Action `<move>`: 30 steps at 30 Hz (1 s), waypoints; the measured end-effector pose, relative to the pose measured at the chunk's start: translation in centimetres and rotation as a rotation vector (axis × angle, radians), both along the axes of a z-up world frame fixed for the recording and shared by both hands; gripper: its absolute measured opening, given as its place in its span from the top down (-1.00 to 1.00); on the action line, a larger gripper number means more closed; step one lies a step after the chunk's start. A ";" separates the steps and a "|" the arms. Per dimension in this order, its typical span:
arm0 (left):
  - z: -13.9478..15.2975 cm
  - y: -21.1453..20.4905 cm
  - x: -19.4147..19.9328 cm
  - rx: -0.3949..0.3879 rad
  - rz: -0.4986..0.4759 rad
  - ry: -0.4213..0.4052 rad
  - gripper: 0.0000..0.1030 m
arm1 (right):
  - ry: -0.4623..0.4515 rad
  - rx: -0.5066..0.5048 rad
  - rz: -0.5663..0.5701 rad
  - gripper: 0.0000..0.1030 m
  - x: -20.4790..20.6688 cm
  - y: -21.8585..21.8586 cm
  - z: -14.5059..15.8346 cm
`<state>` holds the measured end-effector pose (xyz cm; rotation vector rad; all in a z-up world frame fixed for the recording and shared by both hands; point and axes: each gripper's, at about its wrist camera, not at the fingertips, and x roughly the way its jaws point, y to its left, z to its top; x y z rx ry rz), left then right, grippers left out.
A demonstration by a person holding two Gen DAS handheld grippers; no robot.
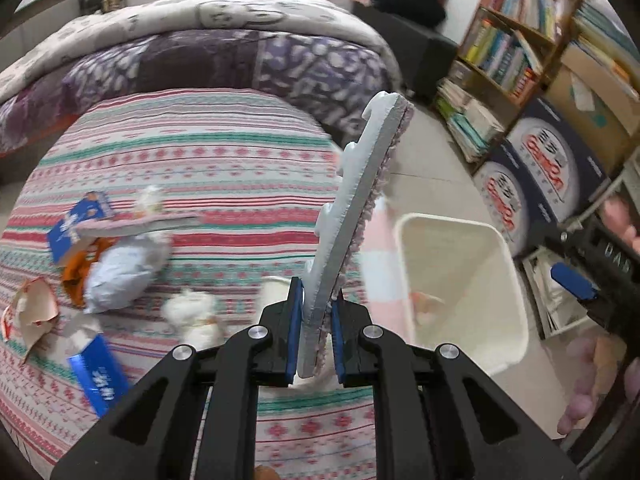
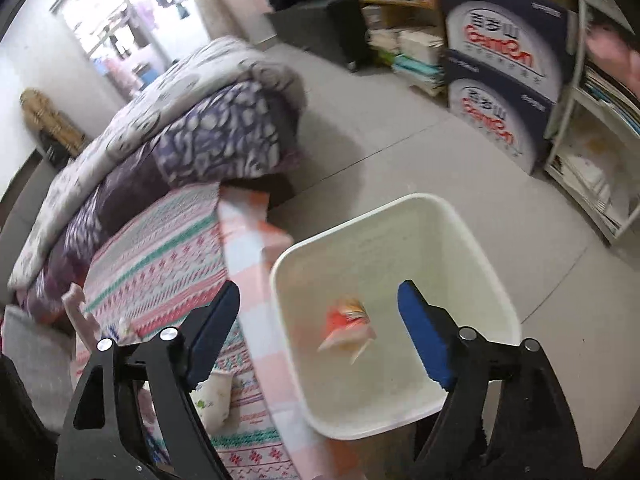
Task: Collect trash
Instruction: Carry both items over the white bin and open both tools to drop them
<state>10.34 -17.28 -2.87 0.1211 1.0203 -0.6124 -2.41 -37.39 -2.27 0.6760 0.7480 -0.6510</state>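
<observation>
Two grippers work here: the left gripper (image 1: 314, 332), clenched on a foam mat piece (image 1: 360, 208) at frame centre, should carry it over the white bin (image 1: 508, 344) lower right before letting go, while the right gripper (image 2: 316, 332) hangs released above that bin's orange wrapper (image 2: 348, 320).

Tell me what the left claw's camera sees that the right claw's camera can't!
Only the left view shows the left claw shut on a foam mat piece, plus litter on the bed: a blue carton, a crumpled grey bag and a white wad. Only the right view shows the right claw open over the bin, and the orange wrapper clearly inside it. Both show the white bin, the striped bedspread and the stacked blue boxes.
</observation>
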 end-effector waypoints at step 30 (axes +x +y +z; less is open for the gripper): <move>-2.2 -5.9 -3.4 -0.048 -0.171 0.069 -0.44 | -0.066 0.088 -0.104 -0.76 -3.1 -3.0 0.3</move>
